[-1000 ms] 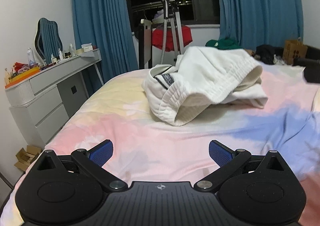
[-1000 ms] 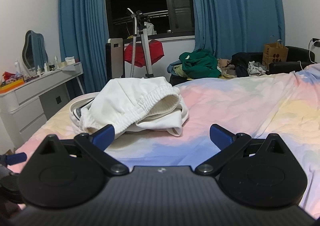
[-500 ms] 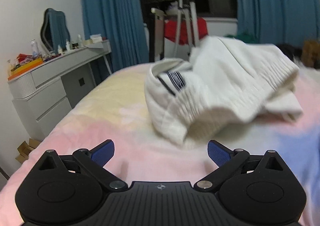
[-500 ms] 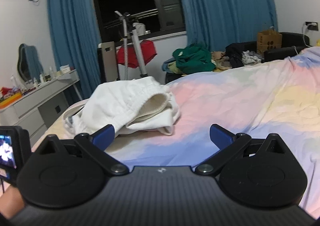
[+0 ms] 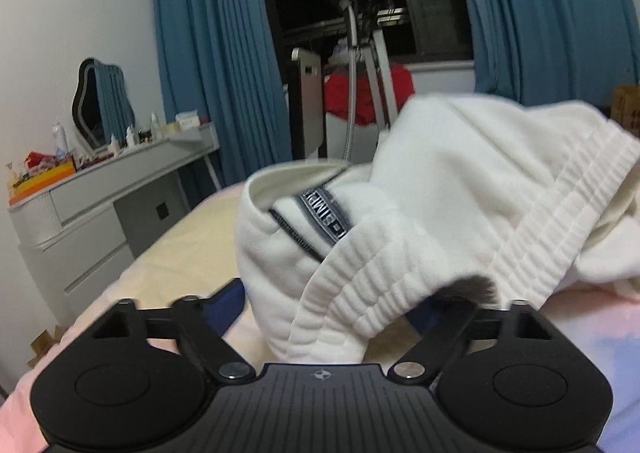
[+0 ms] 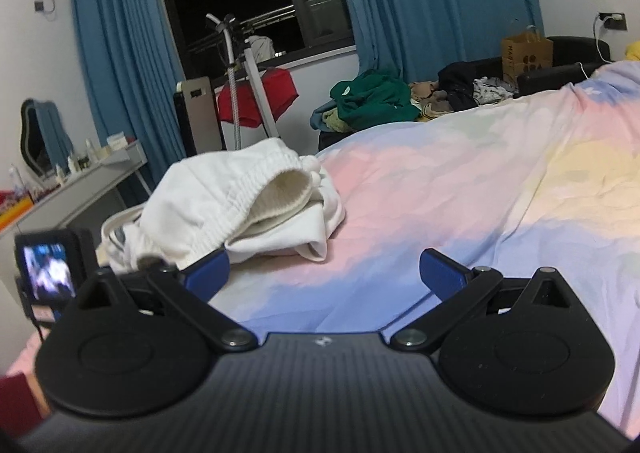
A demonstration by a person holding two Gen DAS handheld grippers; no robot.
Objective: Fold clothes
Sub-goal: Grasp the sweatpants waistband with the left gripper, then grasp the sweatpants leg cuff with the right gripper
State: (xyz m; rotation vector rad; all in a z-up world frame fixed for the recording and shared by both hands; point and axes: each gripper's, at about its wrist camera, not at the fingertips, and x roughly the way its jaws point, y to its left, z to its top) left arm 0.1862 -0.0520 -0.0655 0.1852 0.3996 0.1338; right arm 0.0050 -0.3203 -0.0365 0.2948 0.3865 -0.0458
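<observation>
A crumpled white garment with a ribbed hem and a grey woven label lies on the pastel bedsheet. My left gripper is open and pushed right up to it. The ribbed hem sits between its blue pads, and the right pad is mostly hidden under the cloth. In the right wrist view the same garment lies ahead to the left. My right gripper is open over bare bedsheet, its left pad just short of the cloth. The left gripper's camera screen shows at the far left.
A grey dresser with bottles and a mirror stands left of the bed. A garment steamer stand and a red cloth are beyond the bed by the window. A pile of clothes and a paper bag lie at the back right.
My left gripper has moved forward to the garment, whose hem now lies between its fingers. The right gripper has drifted slightly and stays open.
</observation>
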